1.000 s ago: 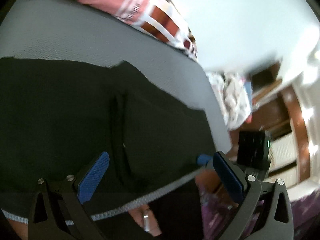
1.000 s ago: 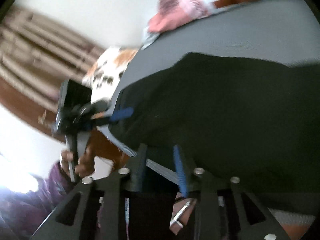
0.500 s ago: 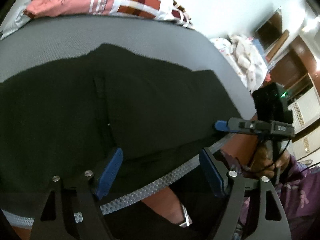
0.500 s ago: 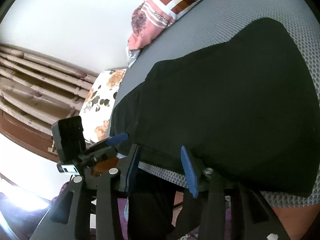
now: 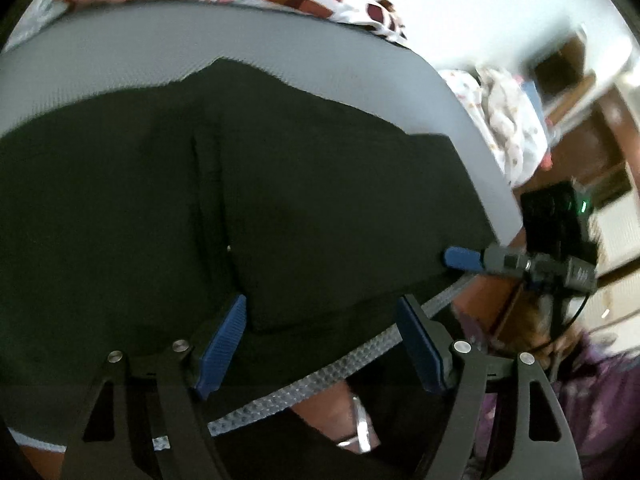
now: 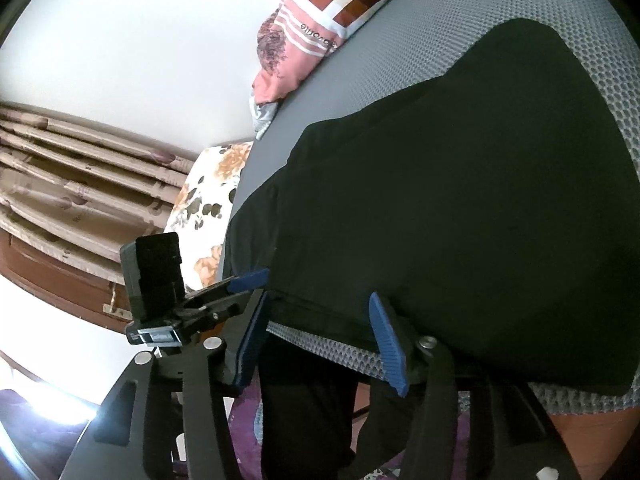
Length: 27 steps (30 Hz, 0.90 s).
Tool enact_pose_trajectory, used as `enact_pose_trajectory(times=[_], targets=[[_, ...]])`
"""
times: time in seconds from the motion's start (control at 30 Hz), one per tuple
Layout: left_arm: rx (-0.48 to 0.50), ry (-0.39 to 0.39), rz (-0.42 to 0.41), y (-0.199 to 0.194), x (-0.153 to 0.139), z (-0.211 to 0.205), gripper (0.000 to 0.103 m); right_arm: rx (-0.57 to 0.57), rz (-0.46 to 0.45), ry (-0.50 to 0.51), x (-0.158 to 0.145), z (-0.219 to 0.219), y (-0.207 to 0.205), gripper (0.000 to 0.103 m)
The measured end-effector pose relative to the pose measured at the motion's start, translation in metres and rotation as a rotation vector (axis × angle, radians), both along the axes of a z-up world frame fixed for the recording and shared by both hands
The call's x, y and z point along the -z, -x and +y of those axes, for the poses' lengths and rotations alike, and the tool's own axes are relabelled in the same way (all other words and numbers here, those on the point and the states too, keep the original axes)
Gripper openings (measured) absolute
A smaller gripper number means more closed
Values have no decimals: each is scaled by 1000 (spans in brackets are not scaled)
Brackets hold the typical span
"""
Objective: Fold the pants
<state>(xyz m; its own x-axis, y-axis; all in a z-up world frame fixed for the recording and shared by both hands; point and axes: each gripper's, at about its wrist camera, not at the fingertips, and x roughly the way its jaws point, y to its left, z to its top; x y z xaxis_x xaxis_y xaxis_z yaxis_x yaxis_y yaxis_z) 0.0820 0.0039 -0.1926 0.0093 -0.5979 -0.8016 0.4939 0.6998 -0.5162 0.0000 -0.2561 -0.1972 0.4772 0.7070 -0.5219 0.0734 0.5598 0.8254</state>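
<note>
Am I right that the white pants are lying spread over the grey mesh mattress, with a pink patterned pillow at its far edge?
Not quite: the pants are black, not white, as the right wrist view shows. They do lie spread over the grey mesh mattress, with the pink patterned pillow at its far edge.

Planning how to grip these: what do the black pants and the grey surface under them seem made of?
Black pants: apparently soft matte woven or knit cloth; no sheen, lying limp, with a stitched seam. Grey surface: looks like textured mesh fabric over padding; a honeycomb pattern shows along its rounded edge.
</note>
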Motion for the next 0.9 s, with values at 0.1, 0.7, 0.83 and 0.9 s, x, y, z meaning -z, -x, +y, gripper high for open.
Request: enact_pose_trajectory(times=[0.1,0.7,0.83,0.9], targets=[[-49,32,42,-8,-1,8,63,1,-1,-3,1,0,0,51],[-153,-96,-22,5,1,19,3,4,0,-8,4,3,2,61],[-144,-79,3,8,-1,23,3,4,-3,-11,4,3,1,62],[-165,-85,4,5,-1,25,3,4,-4,-12,4,3,1,64]])
